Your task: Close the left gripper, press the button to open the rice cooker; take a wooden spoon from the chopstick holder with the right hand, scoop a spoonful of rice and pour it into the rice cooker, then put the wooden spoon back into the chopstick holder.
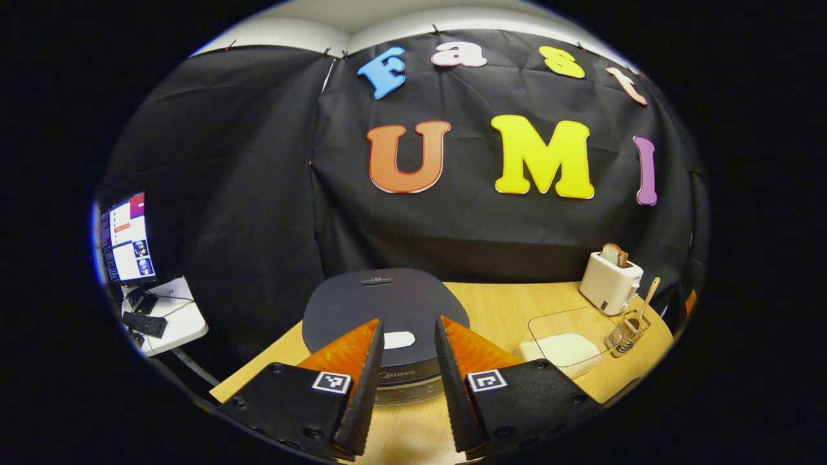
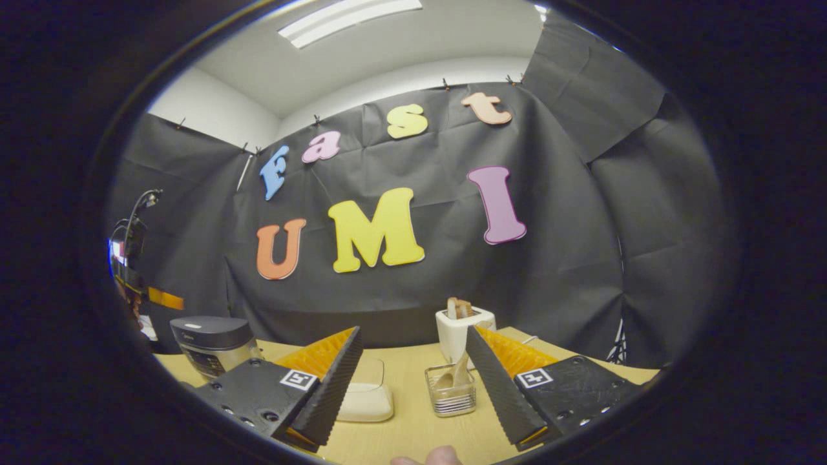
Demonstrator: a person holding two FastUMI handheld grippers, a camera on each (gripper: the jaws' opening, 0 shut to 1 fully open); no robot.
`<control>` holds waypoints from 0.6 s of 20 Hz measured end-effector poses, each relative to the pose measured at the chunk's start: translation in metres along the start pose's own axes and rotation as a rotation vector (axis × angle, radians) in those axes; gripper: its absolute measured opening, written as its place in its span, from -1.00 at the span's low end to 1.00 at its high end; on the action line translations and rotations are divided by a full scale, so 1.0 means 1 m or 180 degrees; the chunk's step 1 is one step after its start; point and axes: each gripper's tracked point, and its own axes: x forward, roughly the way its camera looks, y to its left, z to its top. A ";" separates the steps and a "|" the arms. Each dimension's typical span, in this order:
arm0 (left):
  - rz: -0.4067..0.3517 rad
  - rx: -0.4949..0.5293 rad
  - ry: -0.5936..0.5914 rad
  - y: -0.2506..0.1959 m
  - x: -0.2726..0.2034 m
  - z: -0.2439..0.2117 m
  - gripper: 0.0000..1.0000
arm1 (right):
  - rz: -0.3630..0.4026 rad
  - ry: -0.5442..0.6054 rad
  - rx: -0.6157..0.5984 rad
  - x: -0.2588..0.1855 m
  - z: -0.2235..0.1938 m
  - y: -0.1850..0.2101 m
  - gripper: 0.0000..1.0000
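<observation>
The dark rice cooker [image 1: 386,307] sits shut on the wooden table, its pale lid button [image 1: 398,340] showing between my left gripper's fingers. My left gripper [image 1: 409,329] is open, hovering just in front of the cooker's lid. A clear container of white rice [image 1: 562,352] lies to the right, with the wire chopstick holder [image 1: 625,332] and its wooden spoon [image 1: 648,298] beyond. In the right gripper view, my right gripper [image 2: 413,342] stands open and empty, with the chopstick holder [image 2: 451,391] and spoon [image 2: 460,371] between its fingers, farther off. The rice container [image 2: 366,395] and cooker [image 2: 213,342] lie to the left.
A white toaster [image 1: 609,282] holding a slice of bread stands at the back right of the table [image 1: 497,310], just behind the chopstick holder. A monitor [image 1: 126,237] and keyboard sit on a small white desk at far left. A fingertip [image 2: 439,457] shows at the bottom of the right gripper view.
</observation>
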 end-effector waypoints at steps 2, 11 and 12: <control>0.0005 -0.0087 0.0316 0.007 0.013 -0.003 -0.14 | -0.0006 -0.0013 -0.0010 -0.001 0.000 -0.004 0.92; 0.0018 -0.0329 0.1199 0.012 0.035 -0.025 -0.78 | -0.0078 -0.0145 -0.0038 0.001 0.004 -0.018 0.92; 0.0018 -0.0317 0.1243 0.009 0.037 -0.029 -0.84 | -0.0069 -0.0140 -0.0033 0.002 0.004 -0.017 0.92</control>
